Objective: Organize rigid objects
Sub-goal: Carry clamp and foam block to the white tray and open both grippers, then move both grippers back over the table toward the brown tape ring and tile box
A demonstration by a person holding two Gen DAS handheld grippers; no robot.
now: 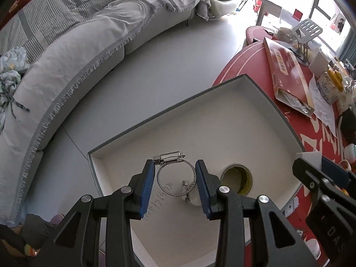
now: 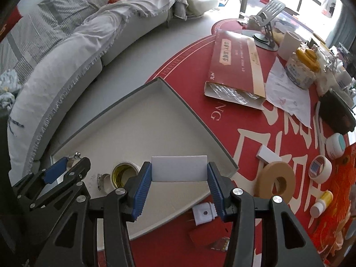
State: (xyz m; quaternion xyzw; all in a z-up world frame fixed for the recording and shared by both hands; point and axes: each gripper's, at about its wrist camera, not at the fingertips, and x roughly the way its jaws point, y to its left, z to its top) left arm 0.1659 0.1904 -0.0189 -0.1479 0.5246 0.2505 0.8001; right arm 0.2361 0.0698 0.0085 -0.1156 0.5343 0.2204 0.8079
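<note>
A shallow grey-rimmed white box (image 1: 276, 106) sits on the red table. My left gripper (image 1: 175, 169) is shut on a metal hose clamp (image 1: 172, 157) and holds it above the box floor. Below lie a smaller hose clamp (image 1: 185, 192) and a tape roll (image 1: 237, 179). My right gripper (image 2: 179, 173) is shut on a flat white rectangular block (image 2: 179, 168), held over the box's near right corner (image 2: 231, 166). The left gripper (image 2: 66, 166) also shows at the left of the right wrist view, beside the tape roll (image 2: 122, 173).
On the red tablecloth (image 2: 222, 120) right of the box lie a tan tape ring (image 2: 276, 180), a white block (image 2: 267, 153), a masking tape roll (image 2: 320, 166), a round tin (image 2: 336, 145), a small bottle (image 2: 321, 202), a white clip (image 2: 203, 213) and a red carton (image 2: 235, 64). A sofa (image 1: 66, 66) curves behind.
</note>
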